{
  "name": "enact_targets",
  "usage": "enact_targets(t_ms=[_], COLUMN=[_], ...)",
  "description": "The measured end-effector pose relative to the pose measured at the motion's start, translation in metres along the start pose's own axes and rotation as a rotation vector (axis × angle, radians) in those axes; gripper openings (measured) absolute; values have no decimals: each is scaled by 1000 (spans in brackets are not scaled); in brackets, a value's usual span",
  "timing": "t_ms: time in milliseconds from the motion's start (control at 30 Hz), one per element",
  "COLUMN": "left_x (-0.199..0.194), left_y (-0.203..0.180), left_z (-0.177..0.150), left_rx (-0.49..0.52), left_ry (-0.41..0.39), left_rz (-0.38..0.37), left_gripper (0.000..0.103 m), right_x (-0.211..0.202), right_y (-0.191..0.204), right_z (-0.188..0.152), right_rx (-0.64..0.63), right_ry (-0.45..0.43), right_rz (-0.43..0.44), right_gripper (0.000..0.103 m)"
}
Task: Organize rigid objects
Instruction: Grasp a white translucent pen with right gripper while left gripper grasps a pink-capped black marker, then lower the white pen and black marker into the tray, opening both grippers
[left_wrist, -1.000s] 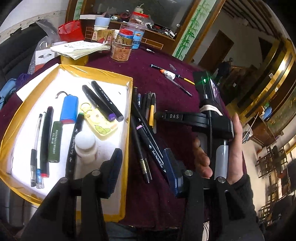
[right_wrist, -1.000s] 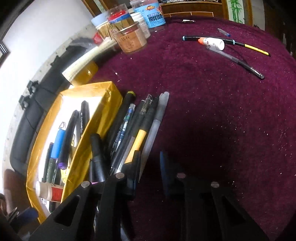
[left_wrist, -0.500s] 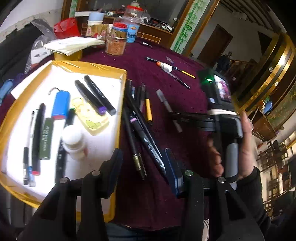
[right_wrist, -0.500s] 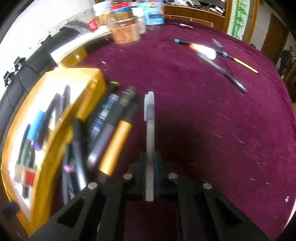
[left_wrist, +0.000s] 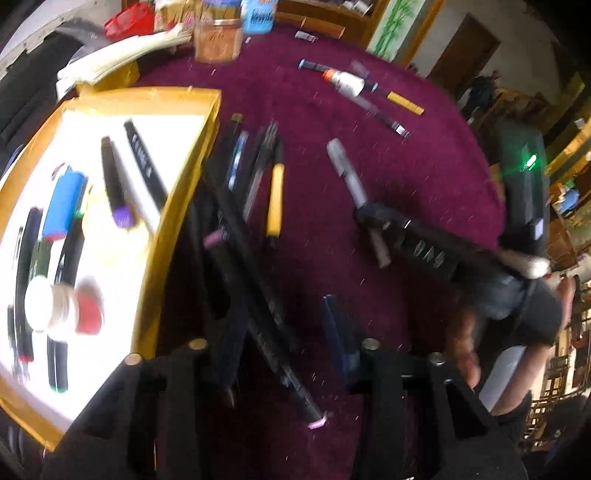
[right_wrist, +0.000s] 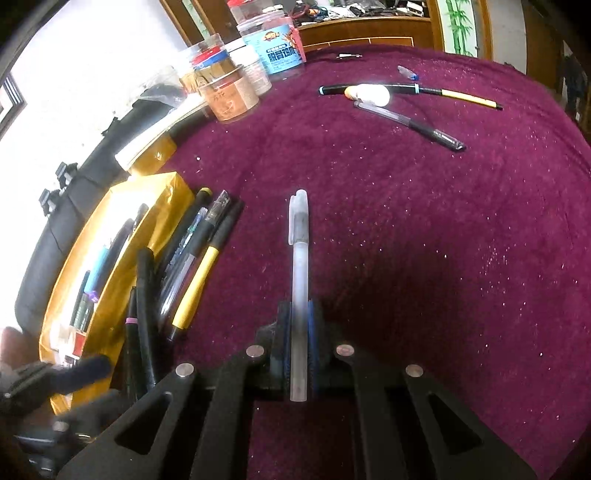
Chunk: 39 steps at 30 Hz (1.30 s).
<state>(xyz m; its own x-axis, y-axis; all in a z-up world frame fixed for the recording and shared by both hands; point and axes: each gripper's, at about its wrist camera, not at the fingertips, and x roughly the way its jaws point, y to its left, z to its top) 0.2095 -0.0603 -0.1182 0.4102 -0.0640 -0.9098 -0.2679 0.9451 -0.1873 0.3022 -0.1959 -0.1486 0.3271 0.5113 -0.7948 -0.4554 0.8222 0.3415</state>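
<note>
Between the right gripper's (right_wrist: 299, 350) pads, one frosted pen (right_wrist: 300, 266), clamped near its rear end, cap pointing away over the cloth (right_wrist: 406, 240). Beside the tray (left_wrist: 177, 192), a heap of dark pens and markers (left_wrist: 243, 236), blurred in the left view; about eight, exact count unclear. Among them one yellow-barrelled pen (right_wrist: 195, 291). Inside the tray, two black markers, one blue cylinder (left_wrist: 62, 206), one white bottle with a red part (left_wrist: 55, 310), plus several thin pens along the far left edge, too smeared to count. Far across the cloth, three more pens (right_wrist: 410, 122) and one small white bottle (right_wrist: 369, 94), close together. Behind these, a cluster of jars (right_wrist: 231, 98), roughly four.

Underneath everything, a round table in maroon cloth; beyond, wooden cabinets, a bamboo painting, a doorway.

Left gripper (left_wrist: 280, 332) pointing steeply down over the heap, jaws closing, dark markers lying between them, pads not seen pressing on any. Right gripper angled down, gripped by a bare hand (left_wrist: 465, 347) in a dark sleeve.
</note>
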Motion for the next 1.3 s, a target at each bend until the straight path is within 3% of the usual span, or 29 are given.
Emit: enact_targets(t_ms=[133,267,400,467,533,700,833,1000,1200,1300], left_x=[-3,11,15,11,5,-3,-21,-27,-58,-77], left_y=[10,7,6,7,8,10,23,43,56,69], left_z=[-16,-24,-26,-30,-35,-40,-41,-38,-46,-48], left_rx=[-59,-56,-58,-49,-33,-30,-66,-144,-134,-130], left_ry=[26,91,43,37,15,-13,-54,-28,-101,-147], left_rz=[17,3,35,50,52,41,-34,-134,-300,-346], left_gripper=[35,35,31,20,15,14,13,13,13,13], right_x=[0,0,0,1,1,0,1,-6,-12,-11], right_y=[-2,-2,-1,-1,-3,-5,-9,-6,-2,0], right_z=[0,1,1,0,0,1,1,-2,-3,-4], right_rx=[15,18,22,18,23,24,37,23,7,-5], right_ry=[7,7,7,3,1,3,-7,-45,-116,-123], right_rz=[8,6,10,9,17,19,42,26,13,-6], right_gripper=[6,6,6,6,6,6,6,6,6,6])
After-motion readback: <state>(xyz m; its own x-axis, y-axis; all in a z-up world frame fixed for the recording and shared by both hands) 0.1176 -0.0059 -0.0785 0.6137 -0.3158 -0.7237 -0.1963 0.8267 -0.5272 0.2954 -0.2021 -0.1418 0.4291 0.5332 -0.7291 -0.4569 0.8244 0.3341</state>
